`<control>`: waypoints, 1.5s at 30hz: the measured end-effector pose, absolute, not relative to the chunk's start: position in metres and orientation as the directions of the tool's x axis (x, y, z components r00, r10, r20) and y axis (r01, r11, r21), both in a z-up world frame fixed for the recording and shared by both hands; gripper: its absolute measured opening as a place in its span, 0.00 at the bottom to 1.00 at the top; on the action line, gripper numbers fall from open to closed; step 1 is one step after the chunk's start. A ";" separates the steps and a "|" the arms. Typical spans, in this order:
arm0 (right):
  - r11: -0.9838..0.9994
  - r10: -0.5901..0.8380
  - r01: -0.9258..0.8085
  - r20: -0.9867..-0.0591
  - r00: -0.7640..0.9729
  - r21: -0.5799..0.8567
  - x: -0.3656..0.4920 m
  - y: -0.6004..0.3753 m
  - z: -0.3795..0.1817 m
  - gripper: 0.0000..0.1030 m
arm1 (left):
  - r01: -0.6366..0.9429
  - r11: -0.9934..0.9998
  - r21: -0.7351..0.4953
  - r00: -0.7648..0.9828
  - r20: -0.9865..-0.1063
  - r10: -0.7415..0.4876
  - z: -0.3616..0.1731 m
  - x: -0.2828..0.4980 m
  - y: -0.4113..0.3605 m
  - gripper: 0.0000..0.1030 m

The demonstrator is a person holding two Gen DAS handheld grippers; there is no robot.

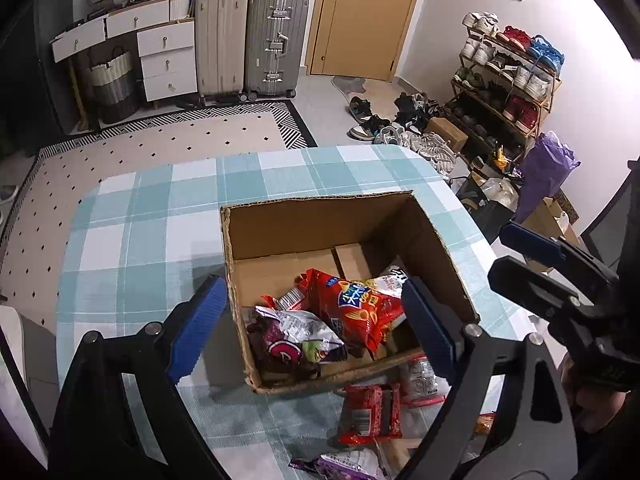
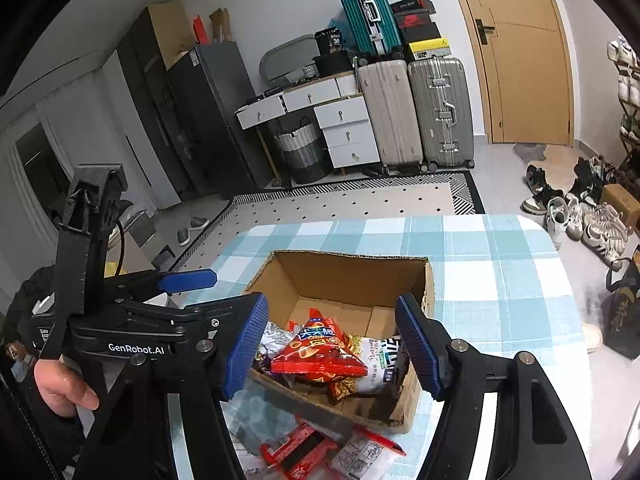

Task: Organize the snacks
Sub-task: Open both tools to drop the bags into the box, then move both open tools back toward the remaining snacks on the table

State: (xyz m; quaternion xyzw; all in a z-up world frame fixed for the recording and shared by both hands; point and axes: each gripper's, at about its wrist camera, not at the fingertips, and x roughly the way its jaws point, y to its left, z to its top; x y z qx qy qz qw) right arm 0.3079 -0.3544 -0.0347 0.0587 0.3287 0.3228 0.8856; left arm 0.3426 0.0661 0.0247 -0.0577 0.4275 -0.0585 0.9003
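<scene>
An open cardboard box point(image 1: 348, 236) holding a red snack bag point(image 1: 356, 308) among other packets sits on a checked-cloth table point(image 1: 160, 216), loose packets point(image 1: 370, 416) before it, both claws, left point(image 1: 316, 328) and right point(image 2: 332, 344), spread empty above it, suitcases point(image 1: 252, 44) and a shoe rack point(image 1: 508, 76) beyond.

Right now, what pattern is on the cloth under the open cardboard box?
Teal-and-white plaid tablecloth, clearest in the left wrist view, around the brown cardboard box.
</scene>
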 end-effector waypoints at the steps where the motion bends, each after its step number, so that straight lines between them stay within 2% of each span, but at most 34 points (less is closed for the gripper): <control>1: 0.785 0.610 -0.536 -0.542 0.578 0.312 0.305 -0.355 -0.033 0.66 | 0.057 0.987 -0.148 0.632 -0.760 -0.151 0.027 0.339 0.065 0.85; 12: 0.786 0.611 -0.540 -0.513 0.603 0.301 0.271 -0.367 -0.010 0.66 | 0.067 0.990 -0.121 0.696 -0.706 -0.133 0.060 0.290 0.055 0.86; 17: 0.784 0.614 -0.549 -0.495 0.615 0.289 0.245 -0.375 0.001 0.66 | 0.068 0.988 -0.135 0.705 -0.694 -0.143 0.068 0.263 0.053 0.90; 25: 0.789 0.608 -0.552 -0.472 0.638 0.270 0.203 -0.391 0.011 0.70 | 0.059 0.989 -0.138 0.717 -0.684 -0.138 0.075 0.222 0.044 0.91; 28: 0.793 0.604 -0.548 -0.463 0.649 0.266 0.185 -0.398 0.014 0.74 | 0.062 0.989 -0.134 0.725 -0.675 -0.137 0.080 0.203 0.039 0.93; 34: 0.794 0.603 -0.551 -0.452 0.657 0.258 0.151 -0.406 0.016 0.75 | 0.072 0.986 -0.150 0.740 -0.655 -0.153 0.085 0.171 0.031 0.96; 38: 0.798 0.598 -0.554 -0.435 0.674 0.237 0.125 -0.411 0.018 0.82 | 0.071 0.986 -0.153 0.747 -0.647 -0.155 0.087 0.150 0.025 0.97; 45: 0.799 0.596 -0.552 -0.433 0.676 0.237 0.091 -0.421 0.014 0.83 | 0.079 0.984 -0.162 0.758 -0.631 -0.164 0.085 0.111 0.012 0.99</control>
